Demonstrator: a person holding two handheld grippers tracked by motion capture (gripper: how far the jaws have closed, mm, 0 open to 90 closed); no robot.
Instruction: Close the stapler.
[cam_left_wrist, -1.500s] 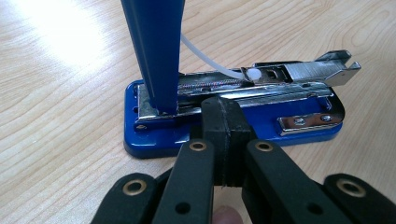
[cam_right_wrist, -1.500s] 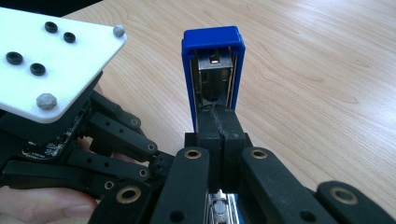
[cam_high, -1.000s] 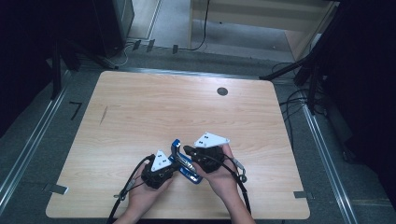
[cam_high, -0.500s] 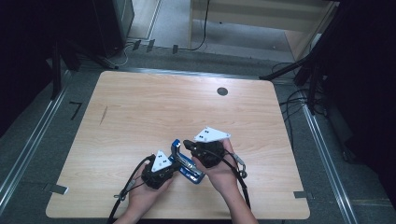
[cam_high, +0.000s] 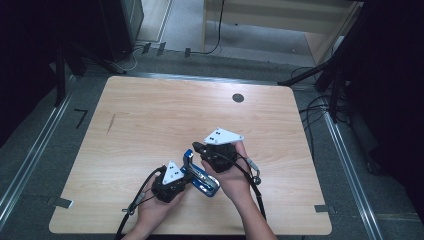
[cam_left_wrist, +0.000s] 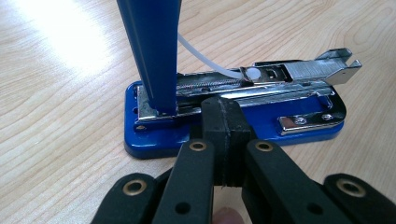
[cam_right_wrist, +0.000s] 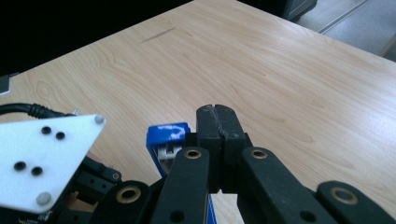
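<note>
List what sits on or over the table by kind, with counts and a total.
Blue stapler, lid swung open: 1
Hand-held tongs, left and right: 2
Total: 3

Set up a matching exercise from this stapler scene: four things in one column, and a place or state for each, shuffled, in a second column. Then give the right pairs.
Things
1. stapler lid
2. stapler base
3. left claw
4. dark round spot

Places or states
A. lies flat on the table
B. shut, its tips at the metal staple track
C. swung up, standing nearly upright
D. far side of the table, away from the hands

Pairs: 1-C, 2-A, 3-B, 4-D
</note>
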